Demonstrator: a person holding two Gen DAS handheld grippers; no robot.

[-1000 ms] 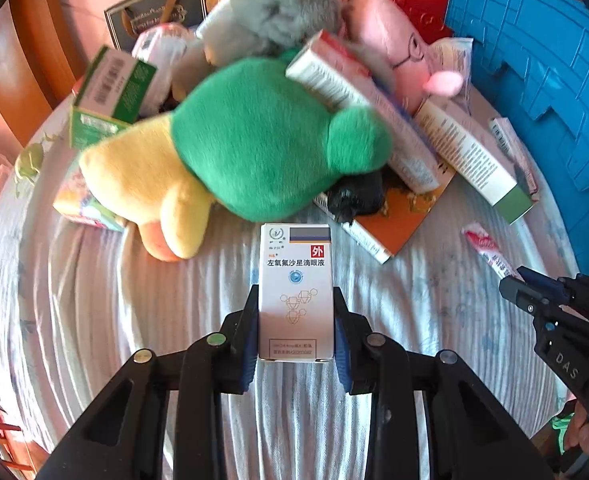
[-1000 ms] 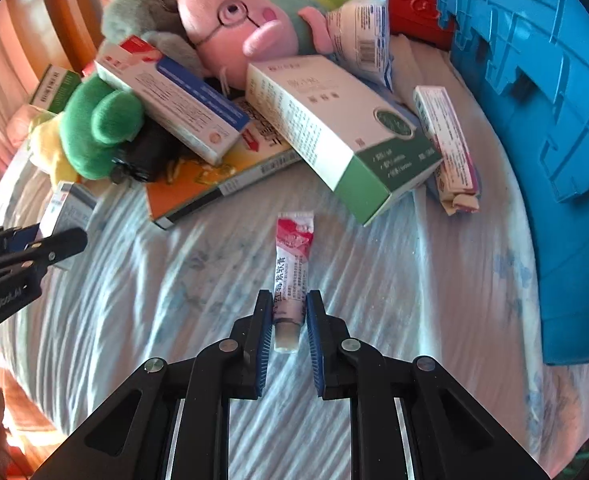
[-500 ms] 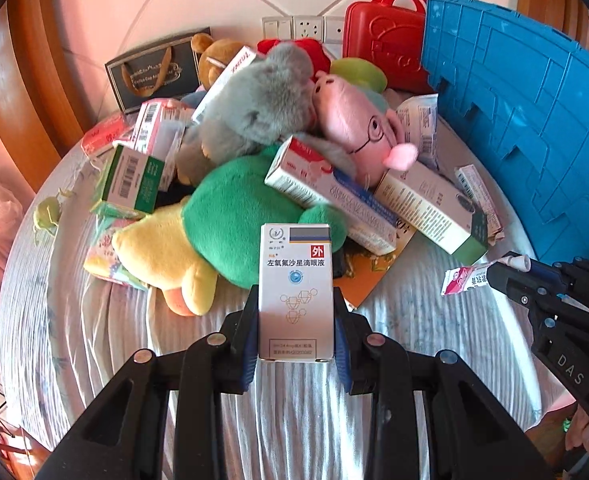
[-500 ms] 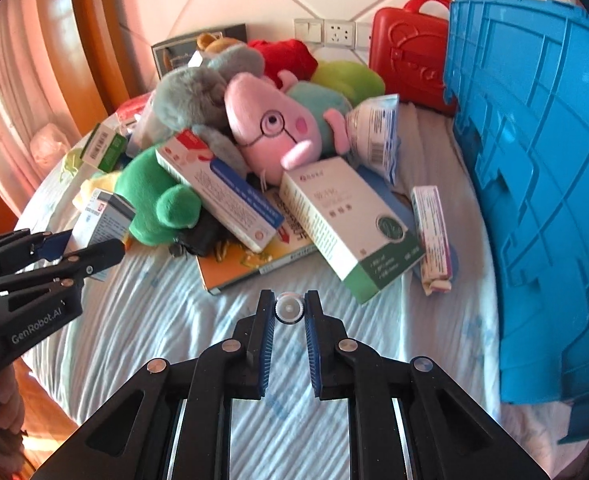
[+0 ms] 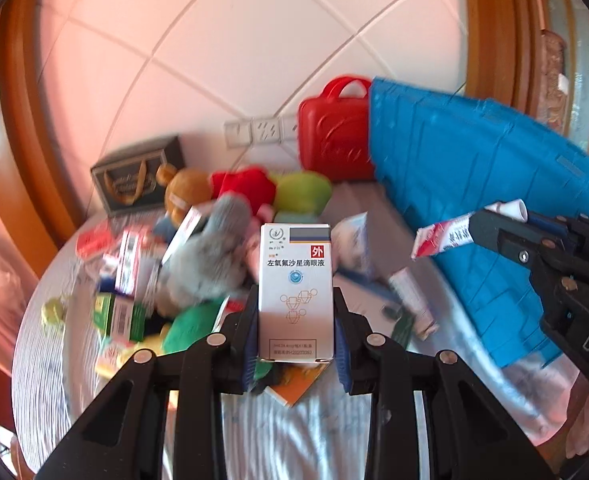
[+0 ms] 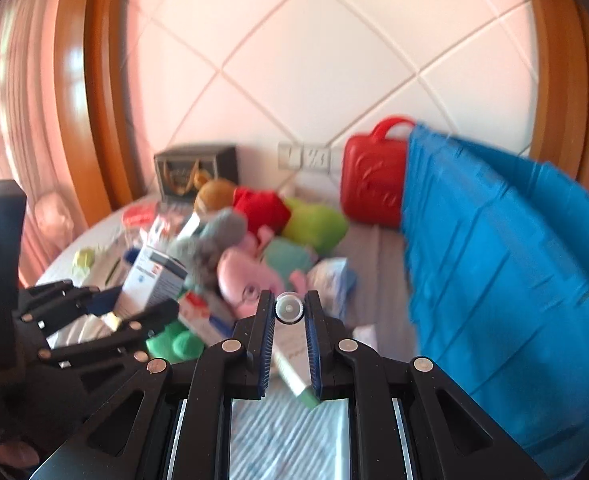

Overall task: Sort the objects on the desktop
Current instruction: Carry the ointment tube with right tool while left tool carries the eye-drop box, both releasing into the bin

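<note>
My left gripper (image 5: 296, 320) is shut on a white eye-drop box (image 5: 295, 288) with Chinese print, held upright above the table. My right gripper (image 6: 289, 312) is shut on a small red-and-white ointment tube (image 6: 289, 308), seen cap-end on. In the left wrist view the tube (image 5: 450, 234) sticks out of the right gripper (image 5: 494, 226) at the right. In the right wrist view the left gripper (image 6: 106, 320) and its box (image 6: 154, 278) show at the left. Both are raised well above the pile.
A pile of plush toys (image 5: 214, 256) and medicine boxes (image 5: 130, 256) covers the round clothed table (image 5: 294, 432). A blue crate (image 5: 474, 184) stands at the right, a red case (image 5: 334, 140) and a dark gift bag (image 5: 138, 172) by the tiled wall.
Both grippers have risen and tilted up with their loads; the pile now sits lower and farther away, and more wall shows. The views are blurred by motion.
</note>
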